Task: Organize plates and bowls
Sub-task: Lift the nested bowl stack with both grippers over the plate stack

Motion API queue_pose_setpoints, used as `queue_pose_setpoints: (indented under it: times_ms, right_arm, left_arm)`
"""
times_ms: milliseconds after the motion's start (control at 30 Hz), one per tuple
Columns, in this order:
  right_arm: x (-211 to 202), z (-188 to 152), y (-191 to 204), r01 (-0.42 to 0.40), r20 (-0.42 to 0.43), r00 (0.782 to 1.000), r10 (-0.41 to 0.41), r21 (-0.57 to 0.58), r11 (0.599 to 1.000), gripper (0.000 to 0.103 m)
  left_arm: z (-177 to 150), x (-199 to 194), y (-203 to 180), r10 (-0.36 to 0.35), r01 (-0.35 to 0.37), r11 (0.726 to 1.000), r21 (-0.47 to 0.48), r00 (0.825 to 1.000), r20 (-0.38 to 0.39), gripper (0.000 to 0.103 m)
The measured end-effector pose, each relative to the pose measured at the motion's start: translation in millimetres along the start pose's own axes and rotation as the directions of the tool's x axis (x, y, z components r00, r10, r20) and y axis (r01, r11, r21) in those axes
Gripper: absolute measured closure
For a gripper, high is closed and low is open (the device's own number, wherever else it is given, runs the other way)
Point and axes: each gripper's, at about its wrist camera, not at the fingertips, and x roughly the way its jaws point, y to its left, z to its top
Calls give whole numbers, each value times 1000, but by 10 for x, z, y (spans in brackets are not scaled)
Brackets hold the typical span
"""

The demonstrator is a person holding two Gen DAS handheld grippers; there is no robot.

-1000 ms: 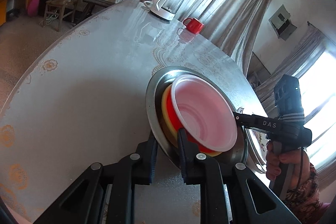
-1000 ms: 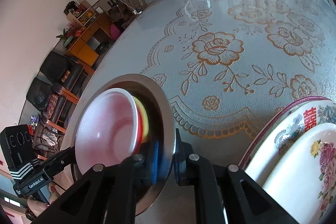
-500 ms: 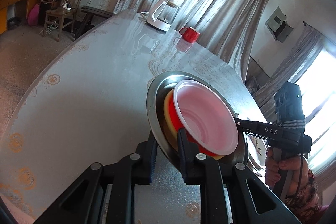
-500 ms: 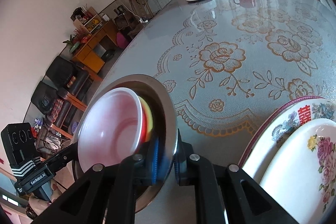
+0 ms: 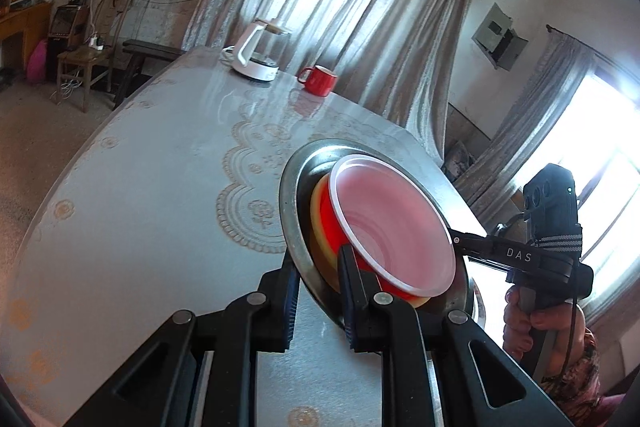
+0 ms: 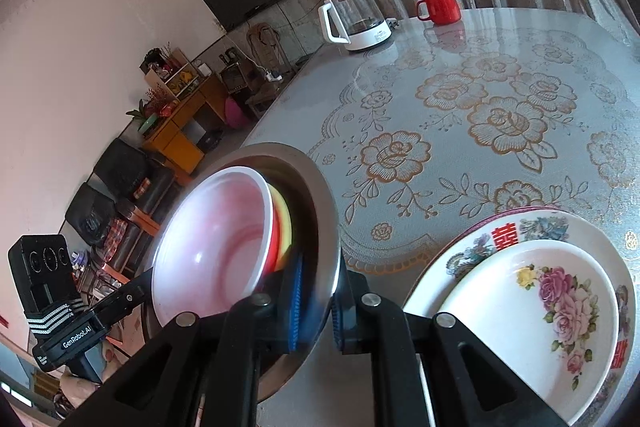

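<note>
A steel bowl (image 5: 292, 203) holds a nested stack: a yellow bowl (image 5: 316, 211), a red bowl (image 5: 332, 223) and a white bowl (image 5: 392, 227) on top. My left gripper (image 5: 318, 291) is shut on the steel bowl's near rim. My right gripper (image 5: 454, 239), held in a hand (image 5: 520, 311), grips the opposite rim. In the right wrist view that gripper (image 6: 320, 307) is shut on the steel bowl's rim (image 6: 324, 203), with the white bowl (image 6: 216, 243) inside and the left gripper (image 6: 140, 291) at the far edge. The bowl hangs tilted above the table.
Two floral plates, a large one (image 6: 480, 239) with a smaller one (image 6: 520, 307) on it, lie on the table at the right. A glass kettle (image 6: 352, 19) and a red mug (image 6: 440, 7) stand at the far edge. The patterned tablecloth (image 6: 500, 115) covers the round table.
Both grippers have risen together with the steel bowl and its stack. The table now lies further below, and more of the room and curtains shows.
</note>
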Motion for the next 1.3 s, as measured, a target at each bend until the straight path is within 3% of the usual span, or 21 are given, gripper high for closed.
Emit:
queue_pose_setpoints:
  times_ms: [367,733,1300]
  right_arm:
    - [-556,-71,-390,47,82,995,-52,66,997,91]
    - [-1081,-279,-901,122,135,980,-146,172,977,91]
    - [-1132,-531,-1386,143,126,975,-182,270,952,90]
  left_arm:
    - [77,277,-554,-72,76,994,82,996,-48,84]
    - [14,744,-1123,-147,164,977,134,981,-125,84]
    - [-138,1080,-1357,-123,161,965,205,975,-185,84]
